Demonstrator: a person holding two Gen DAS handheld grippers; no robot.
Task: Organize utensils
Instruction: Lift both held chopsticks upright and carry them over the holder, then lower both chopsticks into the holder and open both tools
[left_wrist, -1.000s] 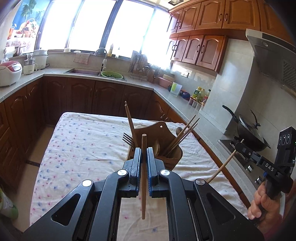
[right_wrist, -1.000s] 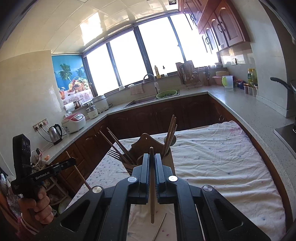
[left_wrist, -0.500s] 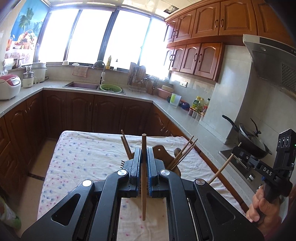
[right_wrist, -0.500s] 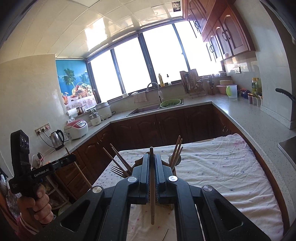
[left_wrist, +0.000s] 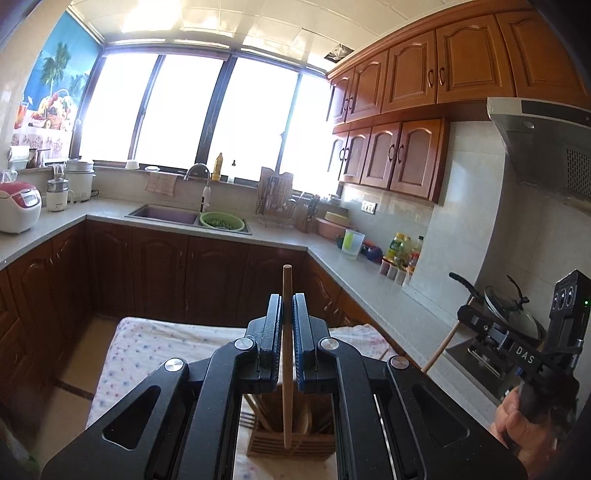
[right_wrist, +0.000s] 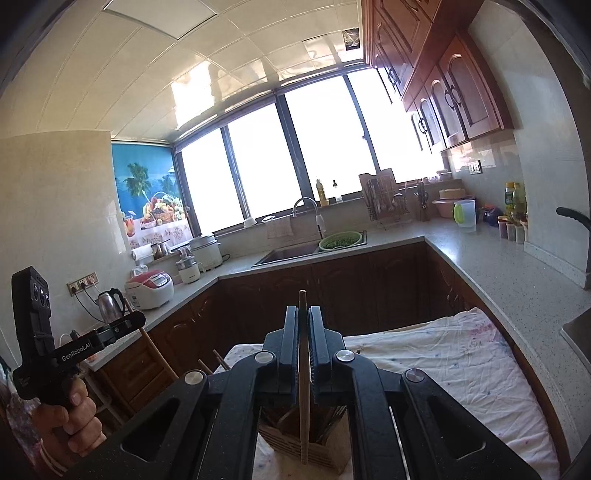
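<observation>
Left wrist view: left gripper (left_wrist: 287, 306) clamps an upright slender wooden chopstick (left_wrist: 286, 354); slatted wooden utensil holder (left_wrist: 291, 445) lies below the fingers.

Right wrist view: right gripper (right_wrist: 303, 319) pinches another thin wooden chopstick (right_wrist: 303, 387), its lower end over the holder (right_wrist: 303, 448).

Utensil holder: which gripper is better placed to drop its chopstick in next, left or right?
Marginal call: left. The left gripper and right gripper each clamp an upright chopstick over the wooden utensil holder. In each gripper's own view, the left chopstick's tip hangs nearer the holder's middle; the right's sits toward its front.
</observation>
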